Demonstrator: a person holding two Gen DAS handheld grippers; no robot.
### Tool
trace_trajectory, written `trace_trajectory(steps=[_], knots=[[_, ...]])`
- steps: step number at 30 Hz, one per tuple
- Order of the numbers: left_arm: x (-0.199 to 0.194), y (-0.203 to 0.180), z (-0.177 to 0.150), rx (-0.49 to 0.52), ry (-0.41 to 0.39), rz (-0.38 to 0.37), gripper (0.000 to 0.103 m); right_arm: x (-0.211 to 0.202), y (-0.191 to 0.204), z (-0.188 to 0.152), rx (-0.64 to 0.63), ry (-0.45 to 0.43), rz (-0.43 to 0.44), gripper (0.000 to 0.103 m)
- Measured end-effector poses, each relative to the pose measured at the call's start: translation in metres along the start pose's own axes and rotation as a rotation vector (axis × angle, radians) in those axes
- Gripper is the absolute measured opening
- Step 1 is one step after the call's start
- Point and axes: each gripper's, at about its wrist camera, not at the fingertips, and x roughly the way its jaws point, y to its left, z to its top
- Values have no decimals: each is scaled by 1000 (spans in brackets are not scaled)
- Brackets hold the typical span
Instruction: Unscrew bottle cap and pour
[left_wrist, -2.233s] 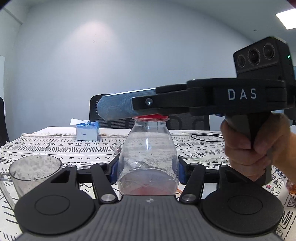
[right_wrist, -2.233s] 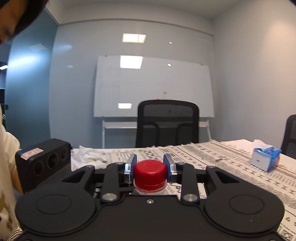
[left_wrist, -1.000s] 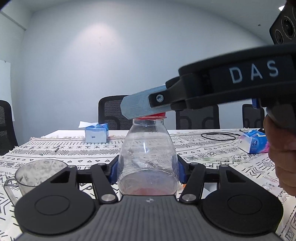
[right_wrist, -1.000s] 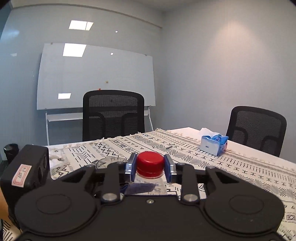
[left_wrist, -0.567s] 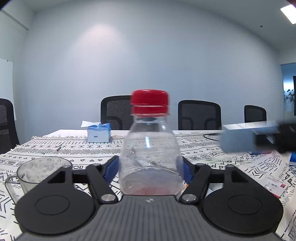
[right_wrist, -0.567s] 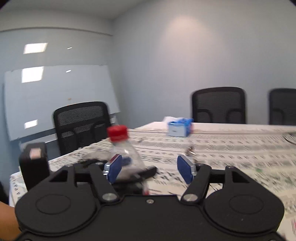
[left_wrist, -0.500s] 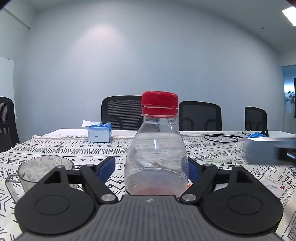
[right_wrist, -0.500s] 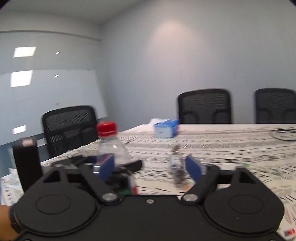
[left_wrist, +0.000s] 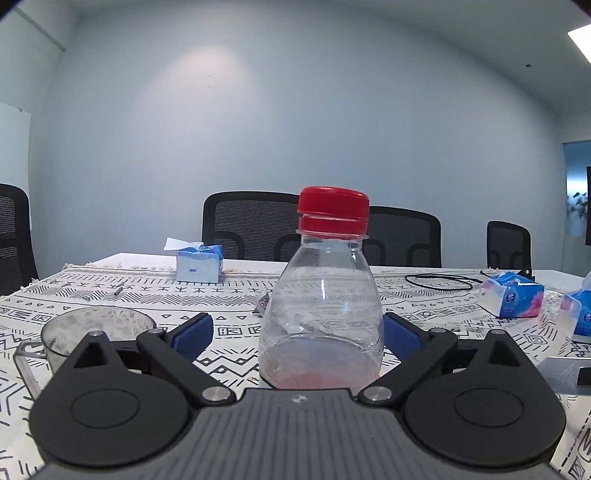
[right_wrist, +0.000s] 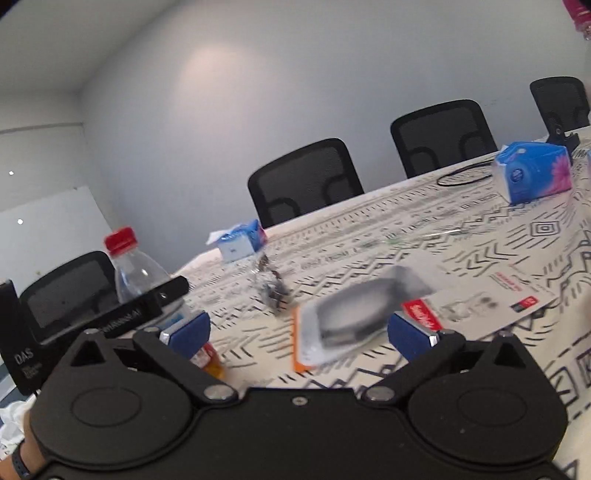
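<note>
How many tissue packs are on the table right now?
3 in the left wrist view: one far left behind the measuring cup, two at the right. More may lie outside the views.

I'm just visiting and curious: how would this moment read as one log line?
left tool: open, astride bottle | right tool: open, empty, away | red cap: on, sitting crooked | cup: waiting

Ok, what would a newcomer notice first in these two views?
The clear bottle with its red cap on, upright between the open left gripper's blue fingers. Then the right gripper, also open, off to the side above a blurred package on the patterned cloth.
</note>
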Motion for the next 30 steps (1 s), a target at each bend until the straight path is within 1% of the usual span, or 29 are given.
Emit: trace_trajectory(steps=[2, 3, 7, 11, 16, 19, 21, 23, 24, 26, 27, 28, 29, 30], knots=[[0, -1, 0, 5, -2, -1, 98, 3, 9, 3, -40, 19, 44, 84], [-1, -1, 0, 8, -3, -3, 98, 3, 14, 6, -61, 22, 69, 85], [1, -1, 0, 2, 6, 5, 98, 4, 32, 27, -123, 25, 171, 84], [1, 1, 0, -3, 10, 4, 98, 10, 50, 53, -171, -8, 240, 77], [-1, -3, 0, 21, 0, 8, 98, 31, 76, 86, -213, -24, 332, 77], [-1, -7, 0, 39, -3, 17, 98, 56, 102, 98, -296, -18, 353, 77], [-1, -9, 0, 48, -11, 16, 98, 75, 116, 98, -346, 14, 358, 77], [-1, -11, 0, 51, -14, 20, 98, 90, 127, 94, -385, 38, 343, 77], [-1, -12, 0, 53, -14, 23, 94, 94, 130, 92, -396, 46, 336, 76], [1, -14, 1, 59, 1, 44, 71, 101, 134, 89, -406, 52, 330, 74], [2, -14, 1, 61, 6, 47, 66, 104, 136, 88, -409, 56, 323, 73], [2, -15, 1, 65, 6, 49, 64, 106, 138, 86, -414, 61, 318, 71], [1, -16, 0, 71, 4, 52, 60, 107, 139, 84, -422, 67, 312, 64], [1, -17, 1, 76, 4, 54, 60, 108, 141, 82, -432, 68, 308, 55]])
